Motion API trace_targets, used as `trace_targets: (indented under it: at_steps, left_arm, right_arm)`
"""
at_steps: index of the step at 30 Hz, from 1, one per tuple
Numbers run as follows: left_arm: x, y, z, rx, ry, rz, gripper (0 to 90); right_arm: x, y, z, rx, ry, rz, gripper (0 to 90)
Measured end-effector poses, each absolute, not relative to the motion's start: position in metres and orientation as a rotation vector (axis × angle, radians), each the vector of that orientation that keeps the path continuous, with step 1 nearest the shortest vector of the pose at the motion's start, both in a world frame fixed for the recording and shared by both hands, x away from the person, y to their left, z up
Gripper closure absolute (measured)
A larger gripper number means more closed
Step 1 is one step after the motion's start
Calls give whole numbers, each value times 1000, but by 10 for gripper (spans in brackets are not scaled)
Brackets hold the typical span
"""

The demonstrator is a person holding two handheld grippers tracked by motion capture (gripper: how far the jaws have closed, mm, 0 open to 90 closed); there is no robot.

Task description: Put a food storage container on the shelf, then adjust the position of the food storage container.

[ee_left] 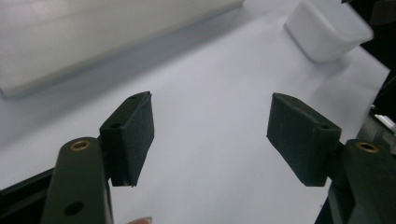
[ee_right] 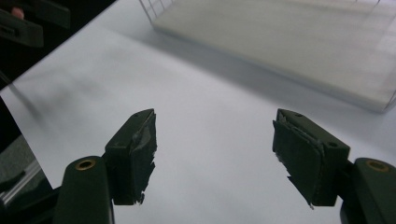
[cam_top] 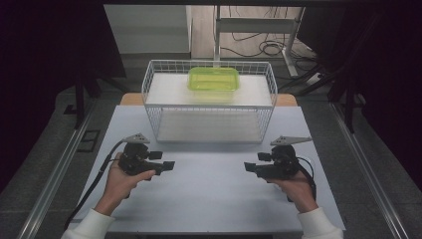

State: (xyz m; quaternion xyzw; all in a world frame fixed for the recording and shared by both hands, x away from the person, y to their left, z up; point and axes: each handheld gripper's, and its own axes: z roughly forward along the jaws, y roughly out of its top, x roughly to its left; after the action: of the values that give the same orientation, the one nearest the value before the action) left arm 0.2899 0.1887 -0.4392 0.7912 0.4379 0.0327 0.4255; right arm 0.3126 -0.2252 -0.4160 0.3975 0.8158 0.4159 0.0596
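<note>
Both the left gripper (cam_top: 169,166) and right gripper (cam_top: 249,168) gape wide, empty; the green container (cam_top: 213,78) sits at twelve o'clock atop the wire rack (cam_top: 149,89). Each should approach level, bracketing its short ends.

The high view is looking forward and down from above the person's side, taking in the whole table (cam_top: 209,199) with the wire rack (cam_top: 209,107) sitting at twelve o'clock. The left gripper view is riding low and close over the tabletop, facing towards three o'clock. The right gripper view is likewise hovering close, facing nine o'clock. Both are sharing the rack's base edge (ee_right: 289,60) with the high view.
</note>
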Motion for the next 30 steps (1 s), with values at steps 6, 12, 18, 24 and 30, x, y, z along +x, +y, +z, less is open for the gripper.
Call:
trace_targets:
  at_steps: [6,12,18,24,30]
  left_arm:
    - [290,187,-444,2000,1104,88,303]
    - [288,187,-444,2004,1111,104,284]
    - [288,187,-444,2008,1114,96,272]
    - [290,187,-445,2019,1117,96,265]
    - [291,190,-445,2017,1124,100,262]
  right_arm:
    - [313,-220,-427,1214,2501,1214,301]
    - [315,-220,-429,1212,2509,1199,301]
    - [315,-223,-427,1217,2509,1204,301]
    - [316,-230,-425,1234,2502,1185,301]
    - [320,-249,-419,1317,2454,1120,310]
